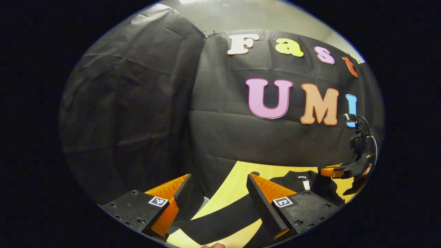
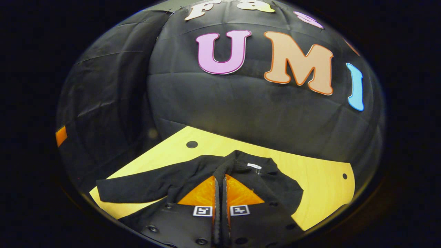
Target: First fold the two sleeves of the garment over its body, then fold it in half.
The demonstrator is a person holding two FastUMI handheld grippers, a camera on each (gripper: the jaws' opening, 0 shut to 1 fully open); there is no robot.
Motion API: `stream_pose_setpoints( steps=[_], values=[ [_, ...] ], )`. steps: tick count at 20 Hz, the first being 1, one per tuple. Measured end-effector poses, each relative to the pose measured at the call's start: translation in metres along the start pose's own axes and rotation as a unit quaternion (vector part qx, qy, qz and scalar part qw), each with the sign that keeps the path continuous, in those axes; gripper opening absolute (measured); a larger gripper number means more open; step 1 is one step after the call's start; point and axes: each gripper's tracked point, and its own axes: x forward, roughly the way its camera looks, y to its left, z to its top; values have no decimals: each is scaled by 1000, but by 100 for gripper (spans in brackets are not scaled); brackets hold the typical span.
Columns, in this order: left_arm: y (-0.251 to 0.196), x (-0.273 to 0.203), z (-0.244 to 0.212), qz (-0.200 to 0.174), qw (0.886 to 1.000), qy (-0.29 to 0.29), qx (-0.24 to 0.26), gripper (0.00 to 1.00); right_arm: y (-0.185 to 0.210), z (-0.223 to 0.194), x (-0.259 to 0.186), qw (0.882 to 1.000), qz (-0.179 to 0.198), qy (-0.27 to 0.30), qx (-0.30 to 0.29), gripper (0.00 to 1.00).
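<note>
Your right gripper point(image 2: 219, 179) has its fingers pressed together, pinching a raised fold of the black fabric garment point(image 2: 193, 177) lying on the pale wooden table point(image 2: 320, 179) directly ahead. Your left gripper point(image 1: 218, 187) is spread wide above the garment's sleeve point(image 1: 220, 220).

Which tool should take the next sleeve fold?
Likely left. The left tool hangs open over the spread sleeve; the right tool is shut, fingers together, at the garment.
</note>
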Motion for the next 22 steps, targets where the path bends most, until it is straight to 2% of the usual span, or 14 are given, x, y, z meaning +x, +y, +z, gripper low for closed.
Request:
stream_pose_setpoints(
  steps=[1, 3, 5, 6, 7, 8, 9, 14, 17, 18, 19, 22],
  values=[
    [6, 2, -6, 3, 1000, 8, -3, 94, 9, 7, 3, 1000, 10, -12, 7, 36],
    [14, 8, -20, 3, 1000, 31, -3, 96, 8, 28, -5, 998, -4, -55, 5, 98],
    [19, 13, -36, -2, 998, 57, 1, 93, -1, 54, -17, 994, -28, -106, -9, 97],
    [21, 17, -42, -6, 998, 68, 0, 96, -6, 64, -26, 991, -39, -129, -15, 97],
    [22, 20, -48, -10, 997, 79, -1, 94, -11, 69, -32, 988, -47, -143, -19, 100],
    [22, 25, -57, -15, 995, 94, -1, 96, -15, 73, -41, 986, -55, -153, -22, 98],
    [23, 29, -68, -21, 993, 112, 0, 96, -21, 74, -46, 985, -62, -157, -23, 100],
    [31, 43, -126, -31, 977, 208, -17, 97, -54, 67, -65, 984, -100, -148, -22, 98],
    [33, 47, -166, -26, 963, 266, -37, 97, -68, 57, -68, 984, -119, -134, -19, 100],
    [32, 46, -179, -26, 957, 285, -44, 94, -72, 54, -69, 984, -124, -130, -20, 98],
    [32, 44, -189, -25, 952, 302, -51, 98, -74, 53, -70, 983, -128, -127, -21, 98],
    [36, 38, -217, -21, 938, 339, -71, 98, -80, 49, -69, 983, -137, -119, -25, 100]
  ],
)
